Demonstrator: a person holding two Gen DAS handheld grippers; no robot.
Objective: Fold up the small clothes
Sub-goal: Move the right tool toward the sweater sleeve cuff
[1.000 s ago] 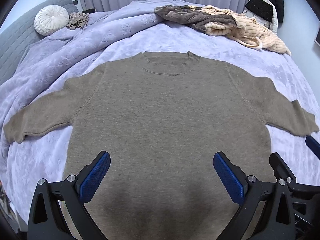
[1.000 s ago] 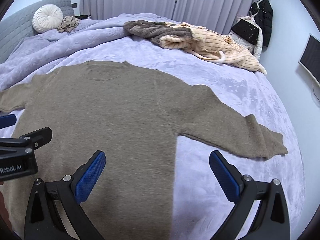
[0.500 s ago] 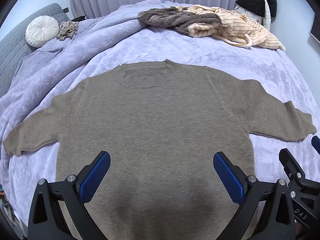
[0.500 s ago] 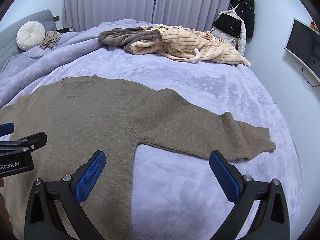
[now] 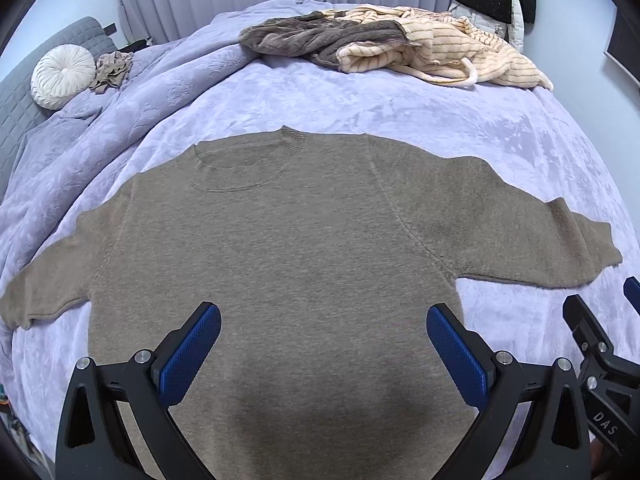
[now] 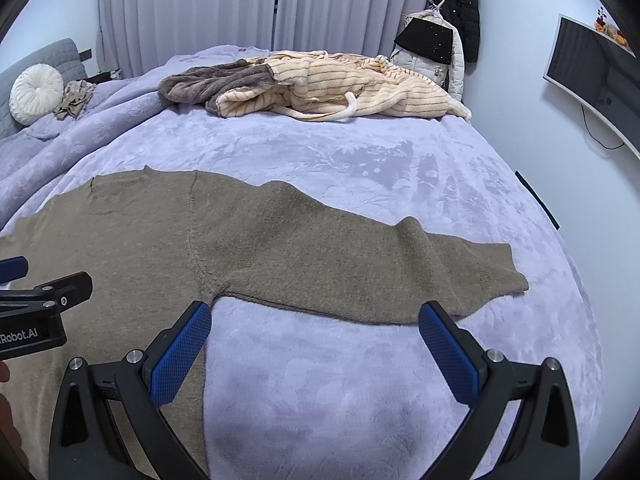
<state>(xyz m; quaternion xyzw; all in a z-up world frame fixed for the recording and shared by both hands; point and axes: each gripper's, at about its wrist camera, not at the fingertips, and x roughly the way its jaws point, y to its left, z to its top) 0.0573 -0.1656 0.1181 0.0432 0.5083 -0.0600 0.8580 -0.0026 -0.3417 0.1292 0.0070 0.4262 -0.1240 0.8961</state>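
While both grippers hang wide open and empty above the near edge of the bed, you have the sweater (image 5: 280,248) spread flat and face up, neck away from you, sleeves out to each side. Your left gripper (image 5: 324,350) sits over the lower body of the sweater; your right gripper (image 6: 314,348) sits over bare blanket (image 6: 360,380) just below the right sleeve (image 6: 380,268). A sleeve fold looks like the step in hand, so pinch the right sleeve near its cuff, take only the knit and not the plush blanket under it, and lay it straight across the chest without dragging the body. Beyond the sweater, a heap of striped cream and brown clothes (image 6: 320,88) lies near the far edge. Farther left rest a round white cushion (image 5: 62,76) and a crumpled beige cloth (image 5: 112,70). Behind them hang pale curtains (image 6: 240,12), coats (image 6: 444,28) and a wall screen (image 6: 596,76).
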